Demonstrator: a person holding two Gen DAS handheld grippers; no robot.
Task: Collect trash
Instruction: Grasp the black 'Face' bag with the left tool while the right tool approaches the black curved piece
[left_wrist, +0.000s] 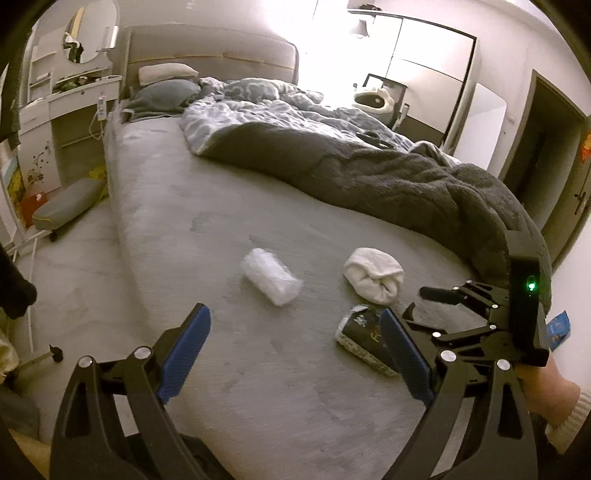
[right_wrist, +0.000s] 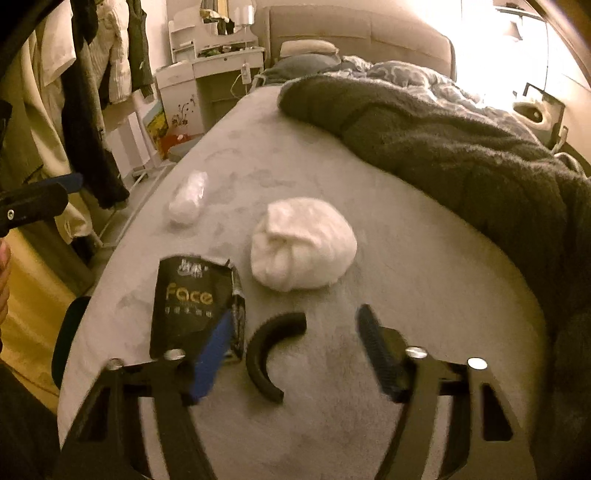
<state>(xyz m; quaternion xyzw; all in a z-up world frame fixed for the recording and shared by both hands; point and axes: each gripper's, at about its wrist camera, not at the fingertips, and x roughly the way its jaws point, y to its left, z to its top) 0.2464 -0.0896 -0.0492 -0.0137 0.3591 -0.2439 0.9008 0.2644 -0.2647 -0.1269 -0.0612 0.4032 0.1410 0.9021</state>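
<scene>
Right wrist view looks down along the right gripper (right_wrist: 295, 354) at the foot of a grey bed (right_wrist: 406, 258), where three pieces of trash lie apart from each other: a black "Face" packet (right_wrist: 188, 302) nearest, a crumpled white wad (right_wrist: 303, 243) just beyond it, and a roll of clear plastic wrap (right_wrist: 188, 199) further up the mattress. The jaws stand partly open with nothing between them; the blue left pad overlaps the packet's right edge in the picture, but I cannot tell whether it touches it. A black C-shaped piece (right_wrist: 273, 354) shows between the jaws; whether it is part of the rig or lies on the bed I cannot tell.

From the left wrist view, the left gripper (left_wrist: 295, 354) hovers wide open and empty over bare mattress, with the plastic wrap (left_wrist: 271, 275) ahead of it, the white wad (left_wrist: 373, 273) to the right, and the packet (left_wrist: 360, 336) partly hidden behind its right pad. The right gripper (left_wrist: 424, 302) comes in from the right beside the packet.

The step in hand looks like a pickup of the packet with the right gripper. To do it well, the gripper should probably shift left so the packet sits squarely between the pads rather than under one. The packet looks flat and slippery, so a bite across its raised, torn upper edge should hold better than a pinch on the flat face. Pressing the pads into the soft mattress risks grabbing the sheet too. The left gripper is well placed to take the plastic wrap.
</scene>
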